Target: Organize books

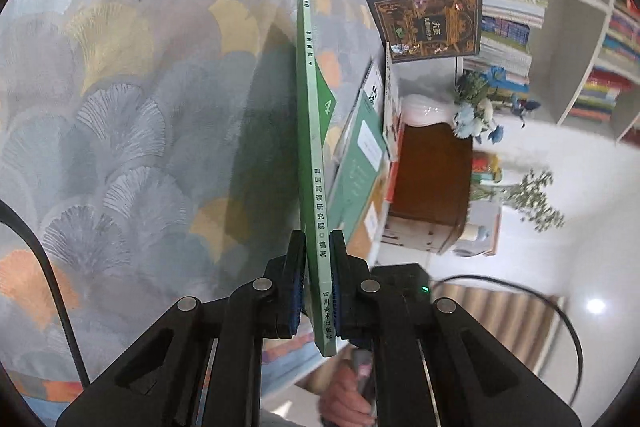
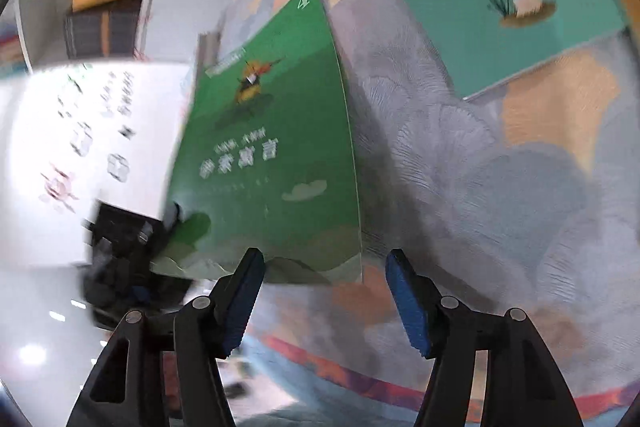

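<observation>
Left wrist view shows my left gripper clamped on the spine of the green book, upright above the patterned cloth, so I'd keep it vertical toward the leaning books while my right gripper hangs open and empty.

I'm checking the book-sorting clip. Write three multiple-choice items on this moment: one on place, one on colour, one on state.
1. Where is the green book?
A. flat on the rug
B. clamped on edge in the left claw
C. on the shelf

2. What colour are the right claw's pads?
A. blue
B. red
C. white

3. How is the right claw?
A. shut on a book
B. open, holding nothing
C. out of view

Answers: 1 B, both pads press its spine end. 2 A, blue ribbed pads show. 3 B, rug shows between its fingers.
</observation>
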`<state>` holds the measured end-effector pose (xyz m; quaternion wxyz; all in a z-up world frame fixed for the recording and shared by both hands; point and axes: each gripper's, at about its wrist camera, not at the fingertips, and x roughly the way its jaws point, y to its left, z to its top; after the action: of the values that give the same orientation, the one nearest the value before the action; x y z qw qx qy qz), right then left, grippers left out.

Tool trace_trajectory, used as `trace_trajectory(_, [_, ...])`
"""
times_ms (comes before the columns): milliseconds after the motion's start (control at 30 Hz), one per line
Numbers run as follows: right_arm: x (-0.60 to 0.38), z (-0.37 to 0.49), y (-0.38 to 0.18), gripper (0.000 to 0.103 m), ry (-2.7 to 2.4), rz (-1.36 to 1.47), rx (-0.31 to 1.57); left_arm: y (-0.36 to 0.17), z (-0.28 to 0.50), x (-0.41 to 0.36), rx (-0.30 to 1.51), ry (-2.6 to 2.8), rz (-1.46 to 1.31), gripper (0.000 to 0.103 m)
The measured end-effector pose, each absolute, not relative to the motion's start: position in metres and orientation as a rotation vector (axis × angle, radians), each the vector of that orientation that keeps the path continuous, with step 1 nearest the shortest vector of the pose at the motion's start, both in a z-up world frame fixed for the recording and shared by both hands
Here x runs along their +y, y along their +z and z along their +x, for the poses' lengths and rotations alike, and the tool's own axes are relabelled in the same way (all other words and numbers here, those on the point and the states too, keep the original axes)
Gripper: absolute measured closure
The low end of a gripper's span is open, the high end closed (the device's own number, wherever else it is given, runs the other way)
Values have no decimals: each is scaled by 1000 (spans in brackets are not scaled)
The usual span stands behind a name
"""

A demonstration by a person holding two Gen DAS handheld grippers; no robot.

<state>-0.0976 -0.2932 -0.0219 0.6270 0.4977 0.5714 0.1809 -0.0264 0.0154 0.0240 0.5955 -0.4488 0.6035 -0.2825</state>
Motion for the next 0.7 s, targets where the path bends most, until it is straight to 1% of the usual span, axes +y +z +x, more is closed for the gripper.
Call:
trace_trajectory(100, [-295, -93, -32, 43, 441, 1255, 1263, 21, -26, 13, 1416, -660, -1075, 96])
trace_trajectory(133, [-296, -92, -31, 47, 441, 1265, 1248, 20, -26, 14, 1420, -660, -1070, 96])
trace_trajectory(167, [-297, -91, -30, 56, 446, 1268, 1237, 19, -26, 15, 1425, -658, -1063, 96])
trace_trajectory(200, [-296, -89, -27, 61, 452, 1258, 1231, 18, -26, 16, 1428, -649, -1056, 96])
trace_trajectory(233, [-295, -87, -22, 63, 443, 1214, 1228, 17, -26, 17, 1433, -642, -1046, 96])
trace_trajectory(300, [-289, -82, -11, 71, 430, 1106, 1234, 16, -24, 16, 1443, -623, -1005, 96])
trace_trajectory(400, [-275, -75, 4, 71, 400, 921, 1252, 18, -23, 15, 1451, -601, -889, 96])
trace_trajectory(633, [-231, -71, 33, 72, 305, 526, 1259, 38, -30, -6, 1413, -594, -468, 94])
trace_trajectory(700, [-217, -70, 39, 72, 290, 420, 1256, 41, -31, -9, 1401, -593, -413, 94])
